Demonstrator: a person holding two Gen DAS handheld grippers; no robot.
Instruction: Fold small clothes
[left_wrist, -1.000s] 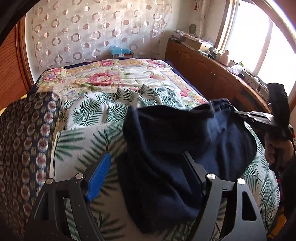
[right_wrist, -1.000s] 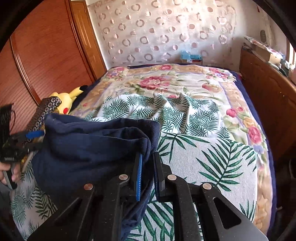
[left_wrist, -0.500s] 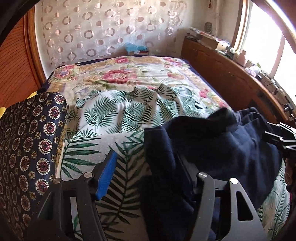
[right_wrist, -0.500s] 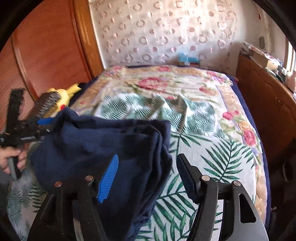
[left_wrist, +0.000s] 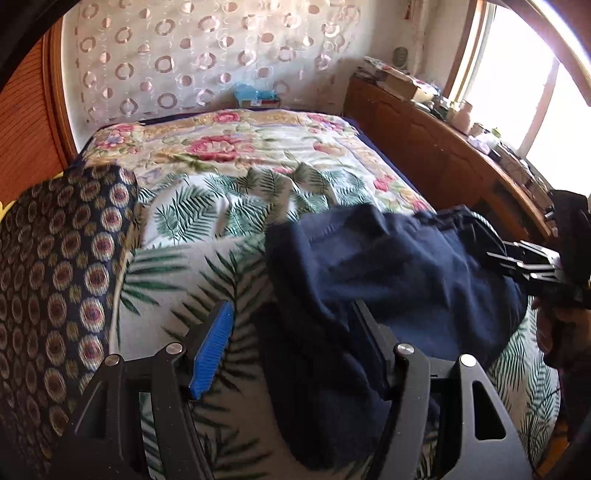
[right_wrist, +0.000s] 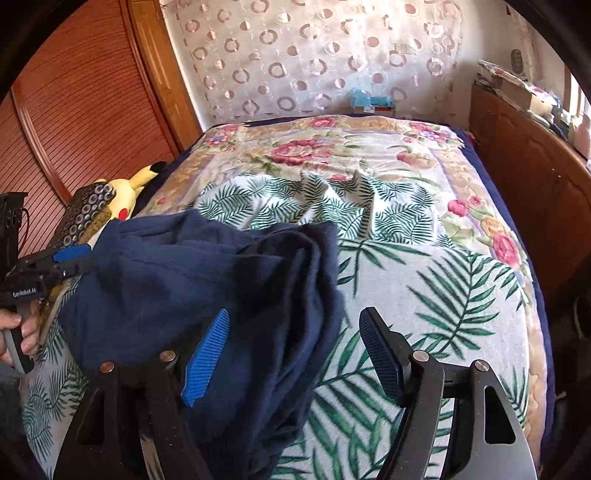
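A dark navy garment (left_wrist: 388, 266) lies bunched on the palm-leaf bedspread (left_wrist: 207, 258). In the left wrist view my left gripper (left_wrist: 291, 347) stands open over the garment's left edge. Cloth drapes between its jaws and over the right finger, unpinched. My right gripper (left_wrist: 495, 254) shows at the right edge, at the garment's far side. In the right wrist view my right gripper (right_wrist: 295, 317) has its jaws opening. The garment (right_wrist: 207, 280) and its folded right edge lie loose between them. My left gripper (right_wrist: 77, 254) reaches in from the left, held by a hand (right_wrist: 22, 328).
A dark patterned cushion (left_wrist: 55, 295) lies along the bed's left side, with a yellow plush toy (right_wrist: 125, 192) behind it. A wooden cabinet (left_wrist: 424, 155) with clutter runs along the right under a window. A slatted wooden door (right_wrist: 74, 110) is on the left. A blue box (left_wrist: 255, 98) sits at the bed's head.
My right gripper went from shut on the garment's folded edge to open, and the cloth slumped onto the bed. The left gripper stayed open and shifted slightly along the garment's left edge.
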